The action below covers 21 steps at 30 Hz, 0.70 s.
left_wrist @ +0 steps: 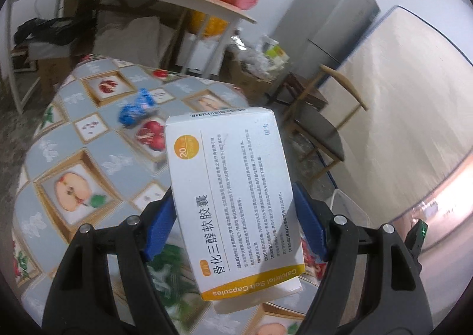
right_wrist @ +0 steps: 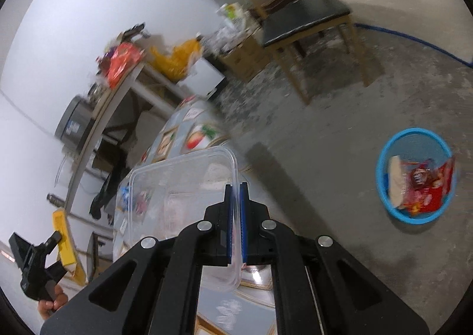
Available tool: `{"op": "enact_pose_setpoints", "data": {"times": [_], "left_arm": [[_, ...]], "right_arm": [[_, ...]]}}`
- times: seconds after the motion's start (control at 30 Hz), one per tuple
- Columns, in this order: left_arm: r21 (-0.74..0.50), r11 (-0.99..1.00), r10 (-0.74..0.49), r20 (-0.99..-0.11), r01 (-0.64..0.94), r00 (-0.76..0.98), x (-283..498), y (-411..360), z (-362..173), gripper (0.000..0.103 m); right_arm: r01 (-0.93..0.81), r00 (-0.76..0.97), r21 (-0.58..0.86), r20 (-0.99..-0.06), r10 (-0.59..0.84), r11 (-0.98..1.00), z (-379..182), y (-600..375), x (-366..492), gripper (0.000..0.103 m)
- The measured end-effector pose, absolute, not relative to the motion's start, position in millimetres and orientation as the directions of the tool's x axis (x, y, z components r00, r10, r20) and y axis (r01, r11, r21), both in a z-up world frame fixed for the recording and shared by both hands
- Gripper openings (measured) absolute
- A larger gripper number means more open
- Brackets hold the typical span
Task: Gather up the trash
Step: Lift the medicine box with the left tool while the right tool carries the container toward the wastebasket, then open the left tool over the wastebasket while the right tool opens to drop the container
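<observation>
Both carried off table (left_wrist: pixel 97 133) w/ bin (right_wrist: pixel 414 216) on floor beyond: left gripper (left_wrist: pixel 236 216) pinching medicine box (left_wrist: pixel 233 187), right gripper (right_wrist: pixel 235 225) clamped on plastic container (right_wrist: pixel 183 187) rim.

I'm holding a smooth, matt cardboard box (left_wrist: pixel 233 199) between ribbed blue rubber pads (left_wrist: pixel 161 225) on matt black plastic. Below it, the tablecloth (left_wrist: pixel 97 157) is looking glossy, like vinyl. At centre of my right view I'm pinching a clear, glossy plastic tub (right_wrist: pixel 183 204); lower right, a blue plastic basket (right_wrist: pixel 384 157) is sitting on rough concrete floor (right_wrist: pixel 310 133).
</observation>
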<state>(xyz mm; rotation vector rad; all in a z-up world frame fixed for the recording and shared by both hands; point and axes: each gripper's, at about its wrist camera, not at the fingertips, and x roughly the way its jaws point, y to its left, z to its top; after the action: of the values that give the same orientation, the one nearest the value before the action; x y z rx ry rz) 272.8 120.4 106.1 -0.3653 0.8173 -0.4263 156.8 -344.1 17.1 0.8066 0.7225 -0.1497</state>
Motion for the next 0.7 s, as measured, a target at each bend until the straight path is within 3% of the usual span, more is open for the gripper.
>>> {"op": "enact_pose_setpoints", "data": {"times": [0.33, 0.7], "left_arm": [[-0.478, 0.760, -0.646, -0.631, 0.441, 0.429, 251.6, -23.9, 91.6, 0.071], [-0.417, 0.661, -0.645, -0.741, 0.624, 0.188, 226.5, -216.8, 40.1, 0.072]], "right_arm": [[0.619, 0.720, 0.554, -0.683, -0.120, 0.557, 0.3, -462.0, 42.9, 0.005], [0.820, 0.549, 0.444, -0.786, -0.282, 0.361, -65.0, -543.0, -48.4, 0.005]]}}
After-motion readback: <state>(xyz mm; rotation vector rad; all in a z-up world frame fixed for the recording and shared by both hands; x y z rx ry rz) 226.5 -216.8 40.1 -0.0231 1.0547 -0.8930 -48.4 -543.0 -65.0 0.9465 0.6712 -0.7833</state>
